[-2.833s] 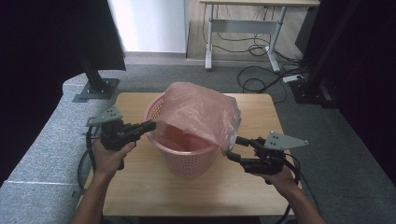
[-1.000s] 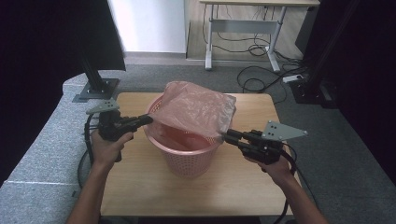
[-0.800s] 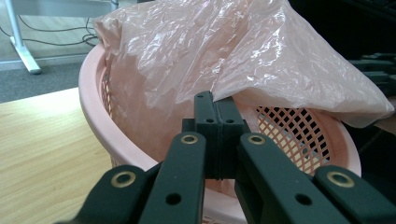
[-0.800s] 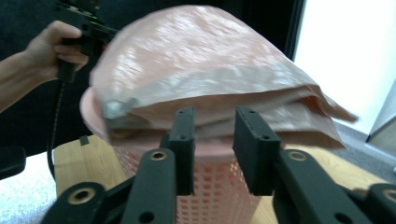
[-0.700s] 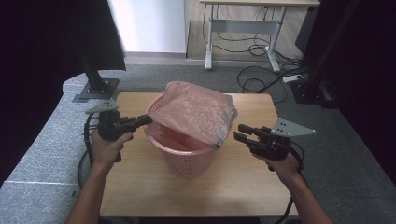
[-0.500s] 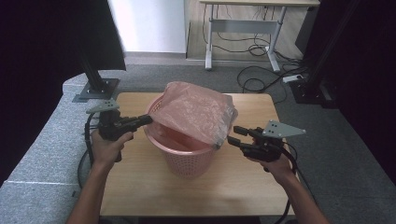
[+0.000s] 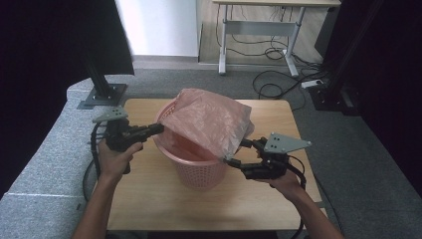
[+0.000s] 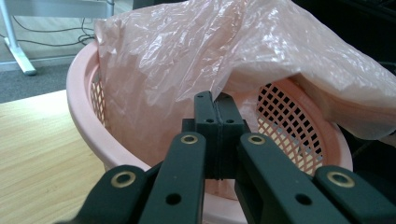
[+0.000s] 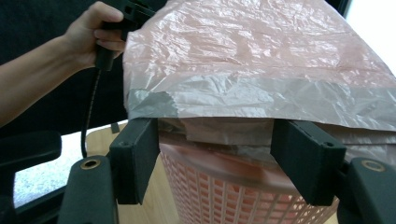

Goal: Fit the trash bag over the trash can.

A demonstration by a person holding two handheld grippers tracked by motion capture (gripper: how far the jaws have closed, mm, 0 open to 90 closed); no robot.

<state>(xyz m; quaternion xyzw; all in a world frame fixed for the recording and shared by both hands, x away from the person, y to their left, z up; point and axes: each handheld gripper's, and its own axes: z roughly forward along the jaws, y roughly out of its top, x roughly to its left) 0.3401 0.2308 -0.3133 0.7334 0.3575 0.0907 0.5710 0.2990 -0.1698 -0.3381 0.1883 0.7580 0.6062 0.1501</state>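
Observation:
A pink mesh basket [image 7: 199,169] stands mid-table with a pink plastic bag [image 7: 209,124] draped over its top. My left gripper [image 7: 158,128] is at the basket's left rim, shut on the bag's edge. In the left gripper view the jaws [image 8: 215,105] pinch the film over the basket rim [image 8: 84,102]. My right gripper [image 7: 240,153] is at the basket's right side, open, its jaws having just been opening. In the right gripper view the bag's hem [image 9: 243,98] hangs between the spread jaws [image 9: 219,158], untouched by the pads [image 9: 135,158], above the basket [image 9: 224,196].
The wooden table [image 7: 149,199] has bare room in front of the basket and on both sides. A black stand base [image 7: 102,94] sits on the floor at the back left. Behind the table stands a desk [image 7: 259,30] with cables [image 7: 273,74].
My right gripper has let go of the bag's right corner, spread its jaws wide and shifted back in beside the basket. The bag's corner has dropped slightly. The left gripper has not moved.

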